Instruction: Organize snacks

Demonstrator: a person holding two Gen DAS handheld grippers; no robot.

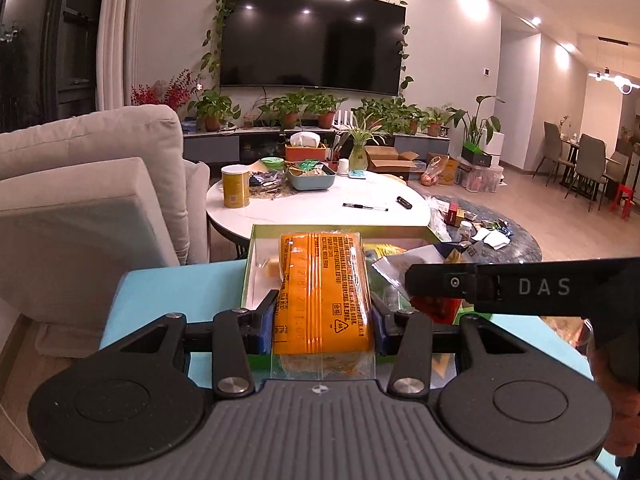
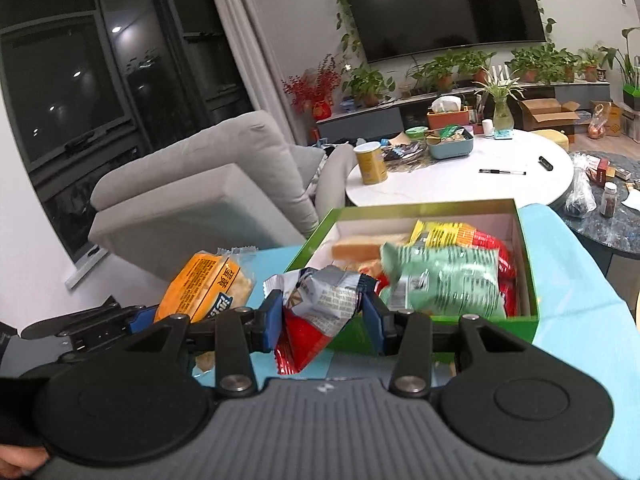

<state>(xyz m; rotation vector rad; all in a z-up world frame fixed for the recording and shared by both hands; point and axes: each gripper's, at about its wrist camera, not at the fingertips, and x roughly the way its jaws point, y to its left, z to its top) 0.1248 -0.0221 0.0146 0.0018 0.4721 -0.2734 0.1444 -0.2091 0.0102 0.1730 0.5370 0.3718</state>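
Orange snack pack [image 1: 324,292] clamped in left hand-held gripper [image 1: 323,320], right hand-held gripper [image 2: 324,320] clutching crumpled packet [image 2: 320,300]

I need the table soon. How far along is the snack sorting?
Well along. Done: the green box already holds a green bag and red and yellow packs. In hand: the left tool grips an orange packet, and the right tool grips a crumpled red-and-silver bag. Left: putting both into the box.
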